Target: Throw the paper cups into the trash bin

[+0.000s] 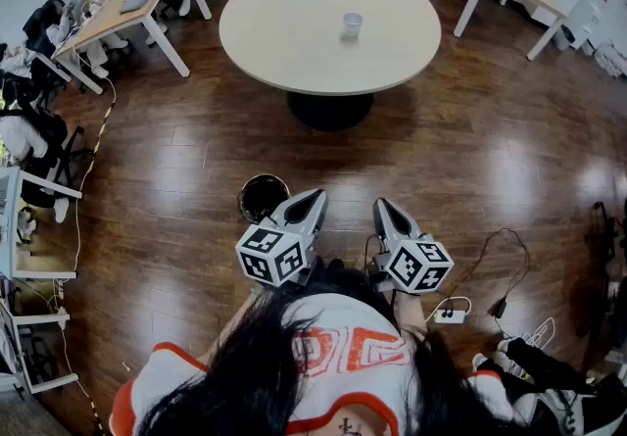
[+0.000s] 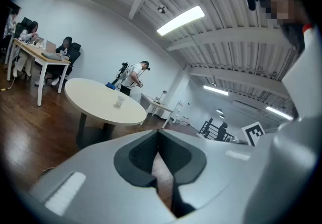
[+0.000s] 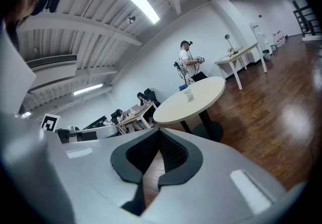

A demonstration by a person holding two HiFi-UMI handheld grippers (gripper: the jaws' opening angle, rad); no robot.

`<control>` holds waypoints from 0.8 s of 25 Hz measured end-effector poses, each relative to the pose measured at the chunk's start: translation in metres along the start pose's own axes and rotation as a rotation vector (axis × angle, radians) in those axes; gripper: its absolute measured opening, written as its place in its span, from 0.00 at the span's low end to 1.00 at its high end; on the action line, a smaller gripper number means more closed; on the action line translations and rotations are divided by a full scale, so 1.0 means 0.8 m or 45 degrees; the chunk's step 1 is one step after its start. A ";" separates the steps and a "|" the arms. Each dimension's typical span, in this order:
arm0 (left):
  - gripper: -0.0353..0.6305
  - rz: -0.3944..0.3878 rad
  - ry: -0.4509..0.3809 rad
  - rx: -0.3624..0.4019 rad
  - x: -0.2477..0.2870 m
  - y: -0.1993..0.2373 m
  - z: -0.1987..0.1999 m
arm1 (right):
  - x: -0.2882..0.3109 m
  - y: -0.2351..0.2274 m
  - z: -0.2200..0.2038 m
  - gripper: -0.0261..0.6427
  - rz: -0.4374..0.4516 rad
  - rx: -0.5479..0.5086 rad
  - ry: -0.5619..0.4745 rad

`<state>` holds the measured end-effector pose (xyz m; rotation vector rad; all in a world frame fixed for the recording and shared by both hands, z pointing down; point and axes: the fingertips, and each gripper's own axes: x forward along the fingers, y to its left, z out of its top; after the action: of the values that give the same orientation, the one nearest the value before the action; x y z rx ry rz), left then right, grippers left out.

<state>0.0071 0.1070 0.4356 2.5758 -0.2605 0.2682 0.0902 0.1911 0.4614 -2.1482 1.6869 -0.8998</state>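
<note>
On the counter (image 1: 284,42), the cup (image 1: 352,25) stands upright, well ahead of left hand-held gripper (image 1: 313,199) and right hand-held gripper (image 1: 383,206); both closed, empty, about equally near.

On the round surface (image 1: 294,42), right of its middle: paper cup (image 1: 352,26). On the floor (image 1: 490,160), nearer than the surface: trash bin (image 1: 244,197), just left of the left hand-held gripper (image 1: 313,199); right hand-held gripper (image 1: 382,206) beside that, apart. Desk (image 1: 127,3) far left, behind.
</note>
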 end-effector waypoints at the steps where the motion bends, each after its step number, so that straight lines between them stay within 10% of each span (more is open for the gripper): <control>1: 0.05 -0.006 0.005 0.006 0.002 -0.003 -0.001 | 0.000 -0.002 0.000 0.04 0.002 0.008 -0.002; 20: 0.05 -0.004 0.037 0.059 0.075 0.045 0.036 | 0.088 -0.033 0.041 0.04 0.026 0.024 0.005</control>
<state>0.0602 0.0533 0.4433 2.6156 -0.2420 0.3133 0.1402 0.1270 0.4722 -2.1149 1.6920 -0.9111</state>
